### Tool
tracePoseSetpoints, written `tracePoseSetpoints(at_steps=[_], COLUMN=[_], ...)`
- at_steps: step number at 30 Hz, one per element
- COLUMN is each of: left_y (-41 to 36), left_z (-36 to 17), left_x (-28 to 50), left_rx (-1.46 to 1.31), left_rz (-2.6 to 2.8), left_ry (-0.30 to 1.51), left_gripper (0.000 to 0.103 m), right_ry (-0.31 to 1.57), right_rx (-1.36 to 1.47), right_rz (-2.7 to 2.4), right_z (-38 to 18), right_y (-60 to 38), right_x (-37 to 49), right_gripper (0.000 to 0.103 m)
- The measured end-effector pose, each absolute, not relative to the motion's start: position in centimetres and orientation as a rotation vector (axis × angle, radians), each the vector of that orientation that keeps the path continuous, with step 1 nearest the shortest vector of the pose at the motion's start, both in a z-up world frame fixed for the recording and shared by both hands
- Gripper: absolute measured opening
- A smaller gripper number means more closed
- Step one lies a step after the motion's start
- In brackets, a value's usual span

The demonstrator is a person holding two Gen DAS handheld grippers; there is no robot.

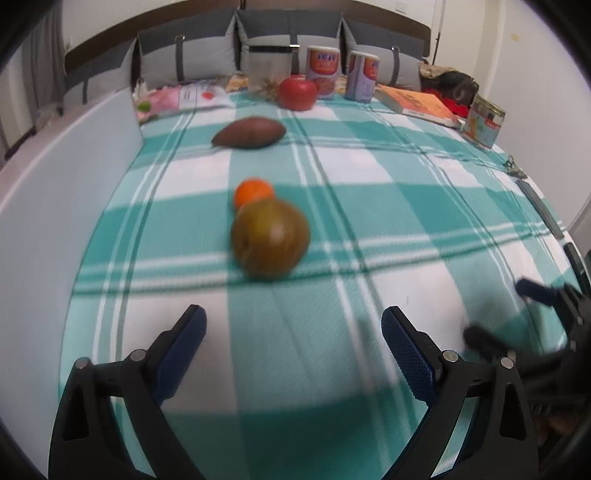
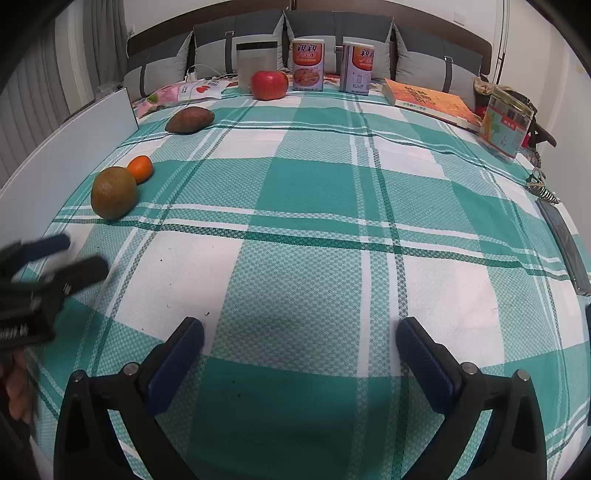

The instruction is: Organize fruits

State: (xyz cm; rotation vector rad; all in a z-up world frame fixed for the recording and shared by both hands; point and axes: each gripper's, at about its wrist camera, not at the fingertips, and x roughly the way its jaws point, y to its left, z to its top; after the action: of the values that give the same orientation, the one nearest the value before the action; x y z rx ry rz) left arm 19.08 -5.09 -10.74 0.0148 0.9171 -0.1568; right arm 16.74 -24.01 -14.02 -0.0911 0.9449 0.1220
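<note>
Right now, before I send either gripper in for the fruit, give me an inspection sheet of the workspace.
Surface: green-and-white checked cloth, flat; white board along its left edge.
Job's things: brown-green round fruit nearest the left gripper, small orange right behind it, contact unclear; brown oblong fruit farther back; red apple at the far edge.
Clutter: two printed cans, grey container, orange book, square tin, leaflets, dark flat item at right edge.
Grippers: left gripper open, empty; right gripper open, empty.
Cables: white cord at the far left.
Surroundings: grey cushions, curtain, white walls.
</note>
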Motion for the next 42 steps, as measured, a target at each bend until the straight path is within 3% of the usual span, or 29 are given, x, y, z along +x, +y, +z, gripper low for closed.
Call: tracePoseSetpoints(at_steps=[6,9,19,22,28,29,31,42], left_y=[-3.6,-3.2,0.5,1.9,3.4,3.5,3.5,-1.0], left_z=[-11.0,-10.9,-9.3,-9.4,-10.0,-10.2,-10.4,-10.5], left_x=[23.5,23.6,18.4,17.4,16.5,16.4,16.3,15.8], left_rx=[-0.100,-0.113,-0.027,-0.052,-0.097,-0.099,-0.103,-0.097], left_rz=[-0.061,-0.107,-0.102,-0.082,-0.069,-0.071,-0.074,-0.168], left_ry=[0.926,0.916,0.934,0.935,0.942,0.945,0.951,0.942], left_gripper=[0.094,0.051,0.051,0.051,0.051,0.051,0.051,0.051], right_ry=[0.944,0.944,0.937,0.943,0.975,0.991,1.050,1.078], right_rx=[-0.090,-0.090,-0.002,0.023,-0.101,-0.129,-0.191,-0.101], right_rz=[0.122,0.122,0.261,0.421,0.568,0.576,0.560,0.439], right_z=[-14.0,-14.0,-11.8,-10.4,-11.0,-11.6,-13.1,-10.9], right_y=[-24.0,-24.1,-22.2,-18.2,-8.8,-7.7,-6.5,-17.4], right_x=[16.7,16.8,19.8,23.9,29.8,30.2,30.6,22.2], right_gripper=[0.103,0.103,0.100,0.084,0.074,0.070,0.031,0.031])
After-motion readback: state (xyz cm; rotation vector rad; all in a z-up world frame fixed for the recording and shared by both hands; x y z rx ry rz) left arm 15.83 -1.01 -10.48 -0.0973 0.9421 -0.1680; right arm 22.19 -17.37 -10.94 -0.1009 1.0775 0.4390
